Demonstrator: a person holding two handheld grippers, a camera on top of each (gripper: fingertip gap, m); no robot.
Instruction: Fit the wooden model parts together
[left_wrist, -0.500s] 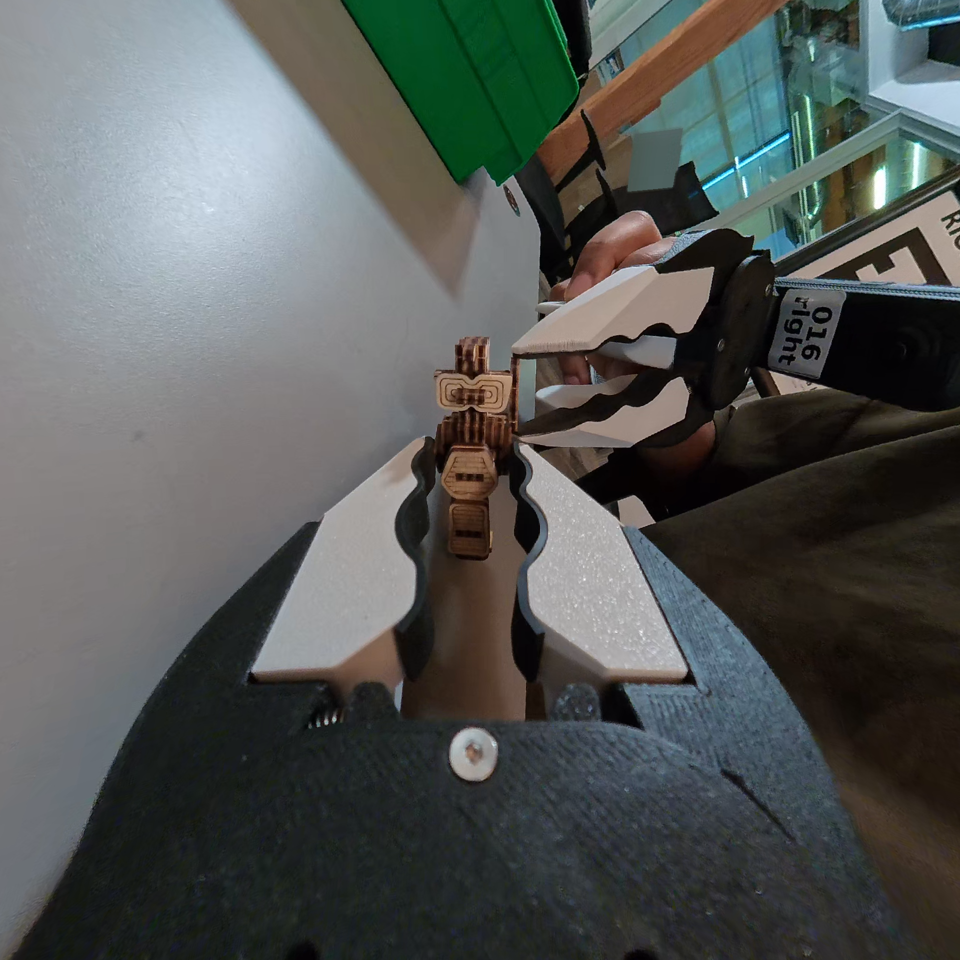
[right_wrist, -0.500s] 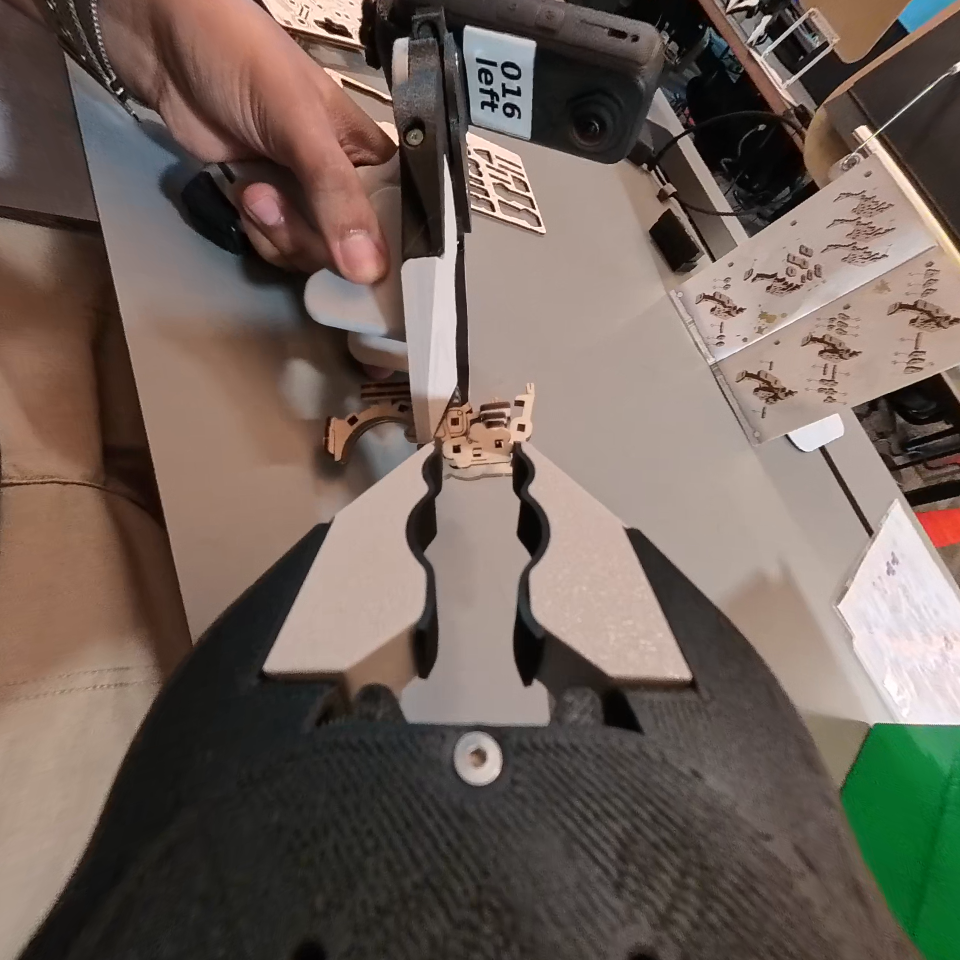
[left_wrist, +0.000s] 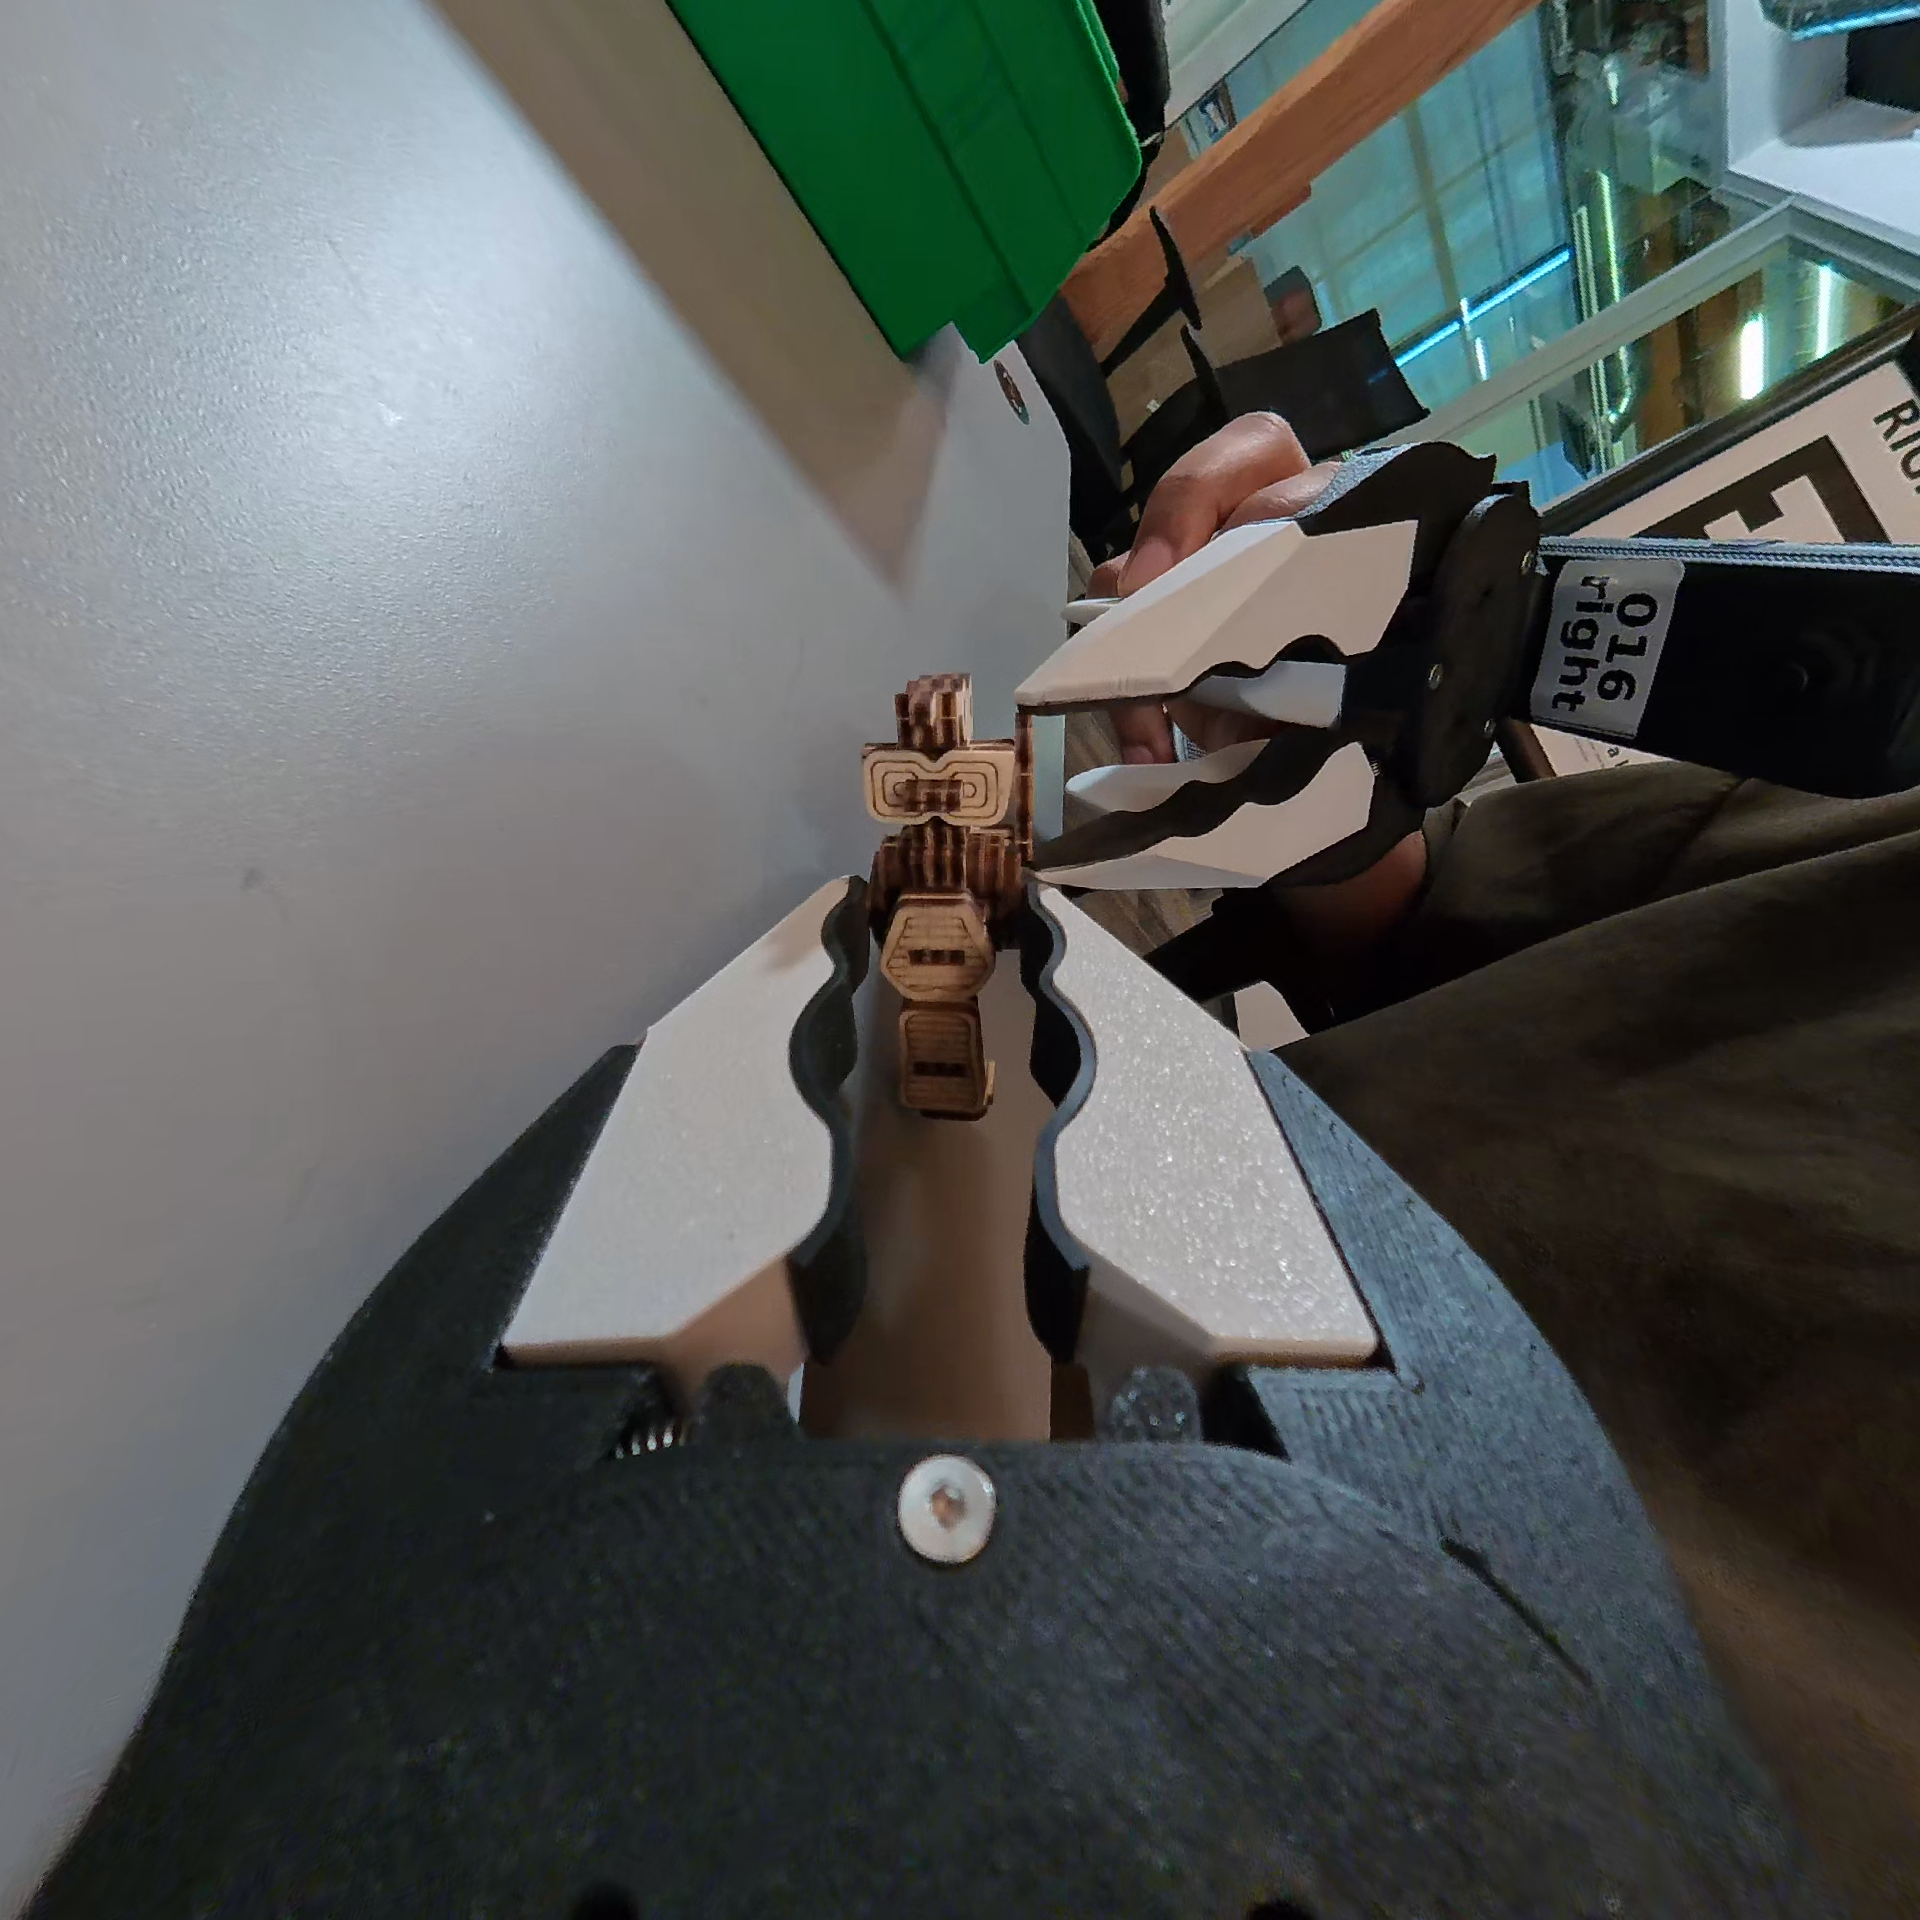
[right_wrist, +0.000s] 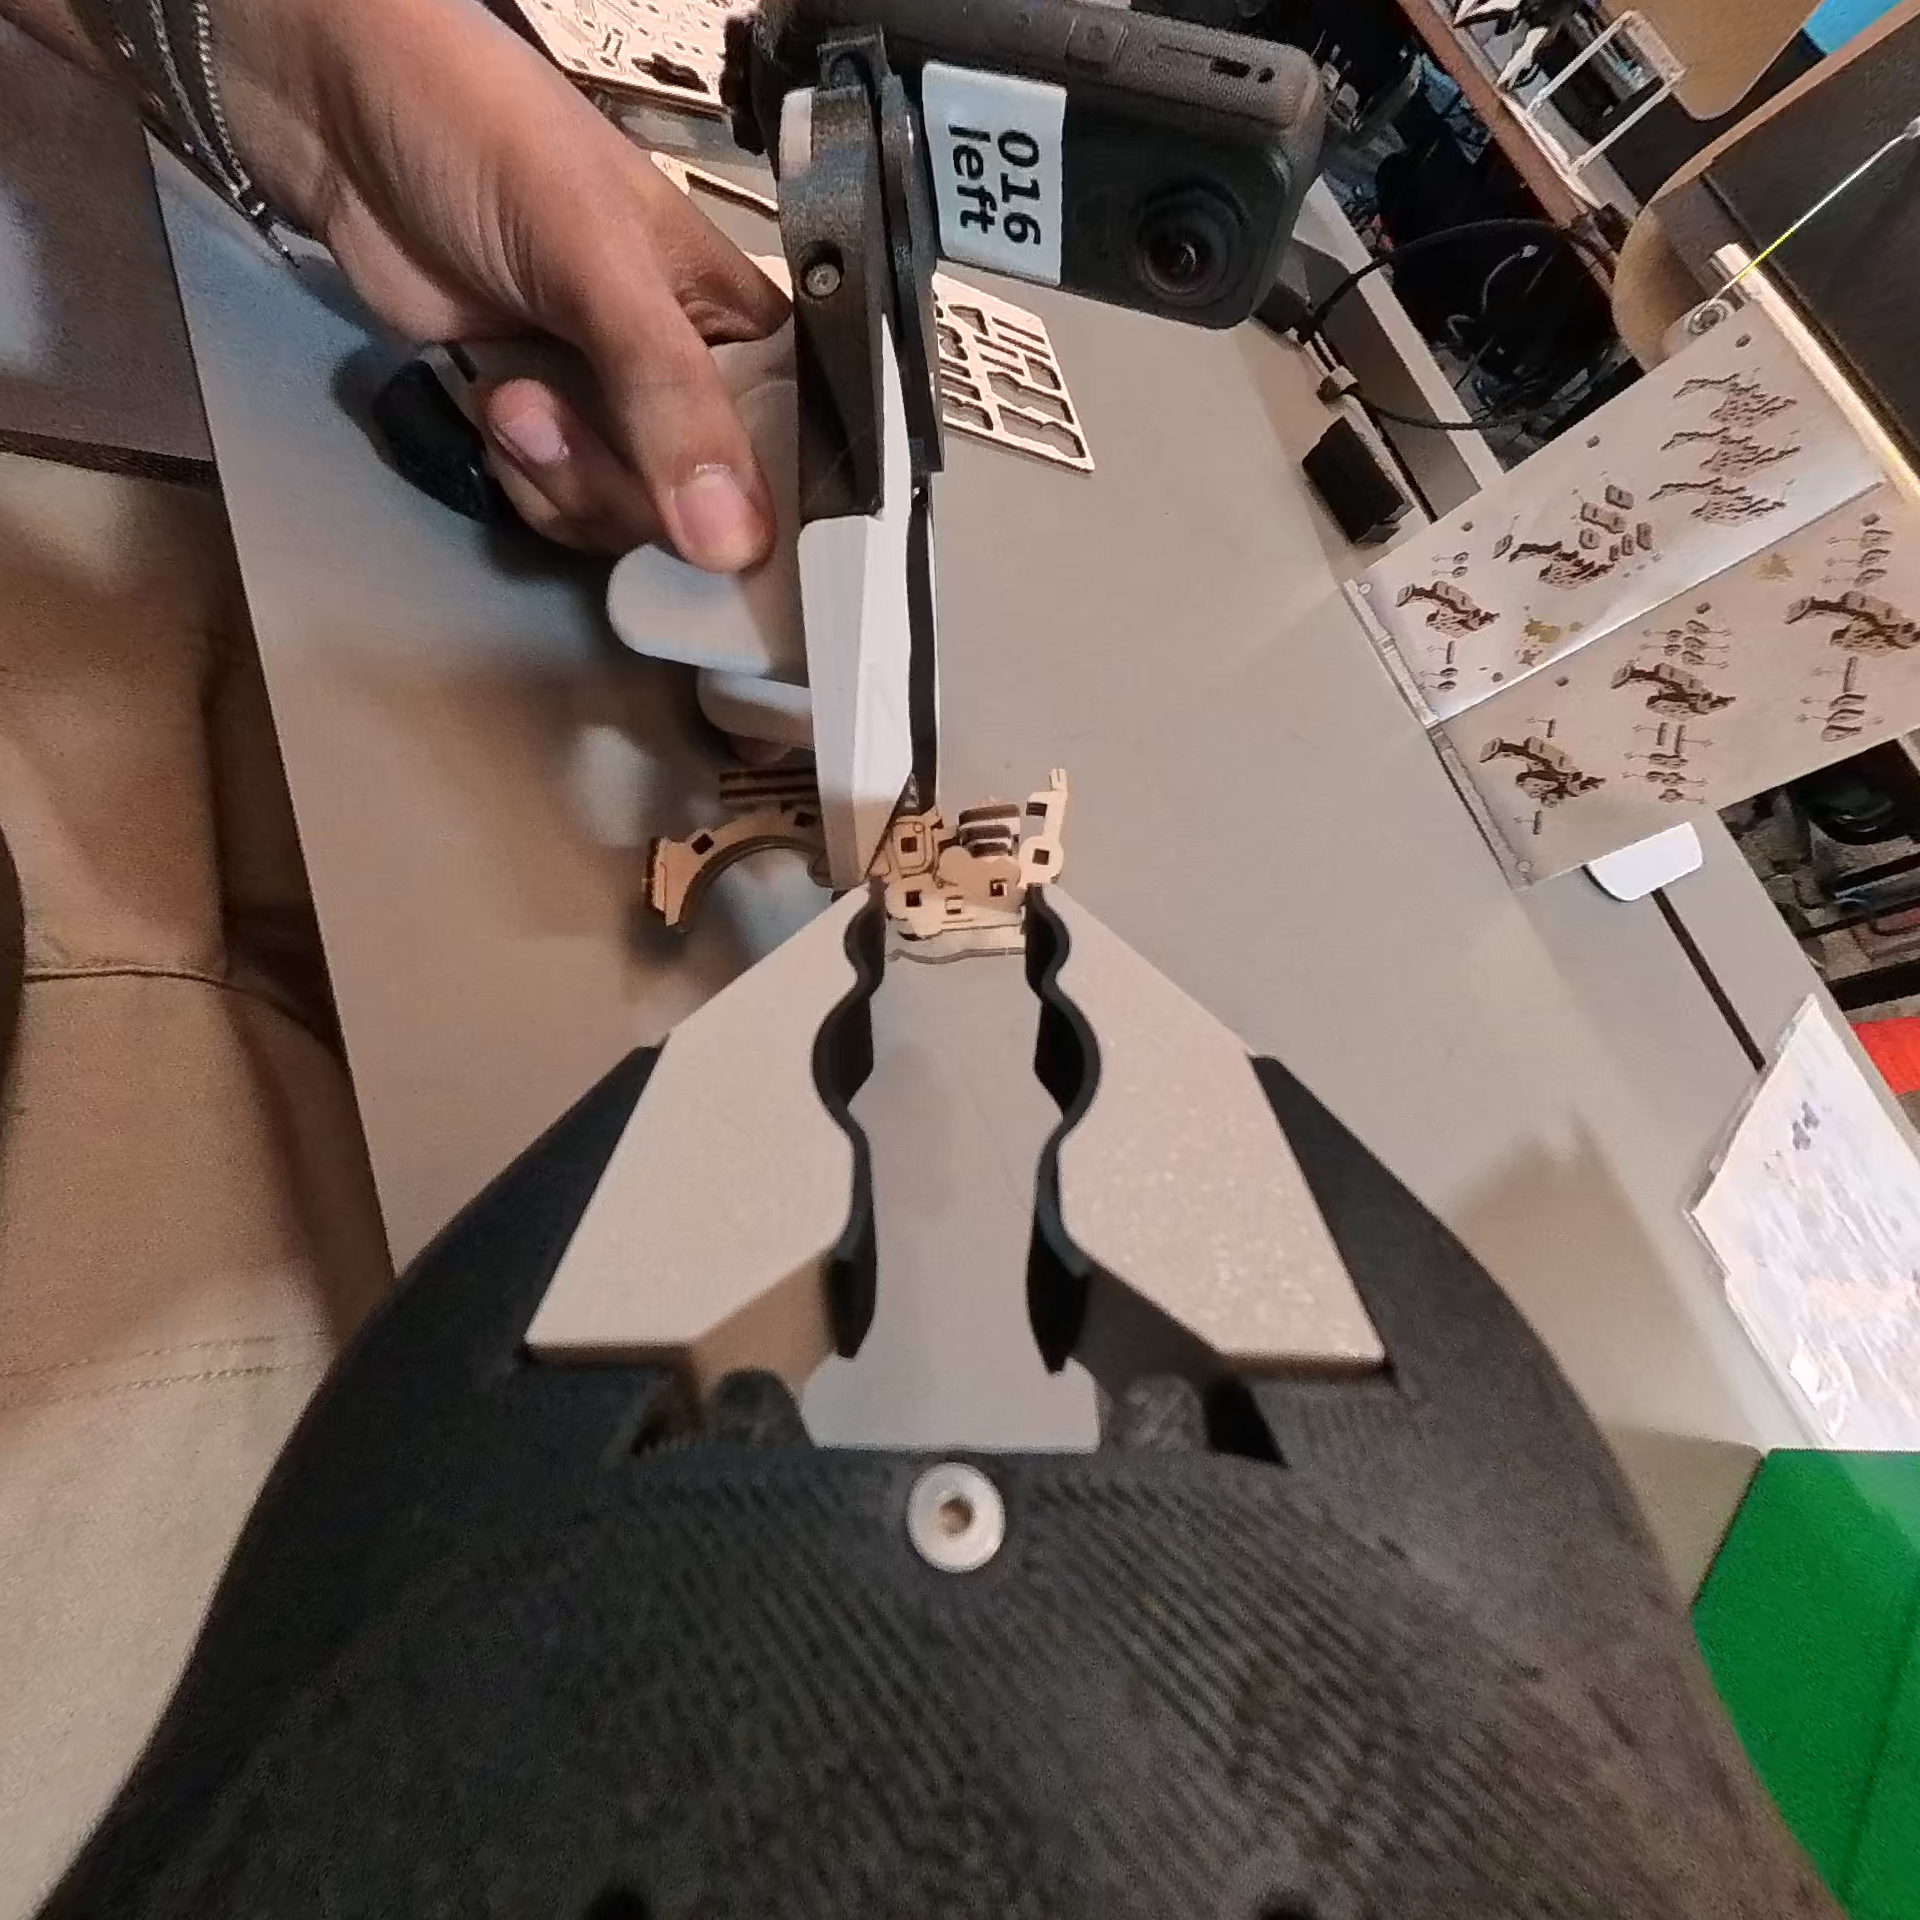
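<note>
Two grippers meet over one small wooden model (left_wrist: 940, 862), and we judge the step in hand to be seating a flat wooden piece (left_wrist: 1023, 774) against the side of that part-built assembly. Our left gripper (left_wrist: 943, 902) has its jaws narrowed about the model's layered body, pads touching both flanks near the tips, so we read it as clamped there, with the model held out above the grey table (left_wrist: 312, 623). Our right gripper (right_wrist: 956, 906) holds its jaws partly apart, the tips on either side of the thin piece; in the left wrist view its fingers bracket that piece top and bottom, and it looks gripped, though we cannot be sure how firmly. The next move, as we see it, calls for lining the piece's slots up with the model's tabs and pressing straight in while the left side stays steady; a skewed push might snap so thin a part. One loose curved wooden part (right_wrist: 717, 857) lies on the table beside the left gripper, and a punched-out parts sheet (right_wrist: 1013, 390) lies farther back. As for writing: each gripper carries a small white label, an instruction sheet (right_wrist: 1683, 634) with printed assembly diagrams stands to the right, and a green bin (right_wrist: 1829, 1704) sits at the corner; we leave the wording unread.
</note>
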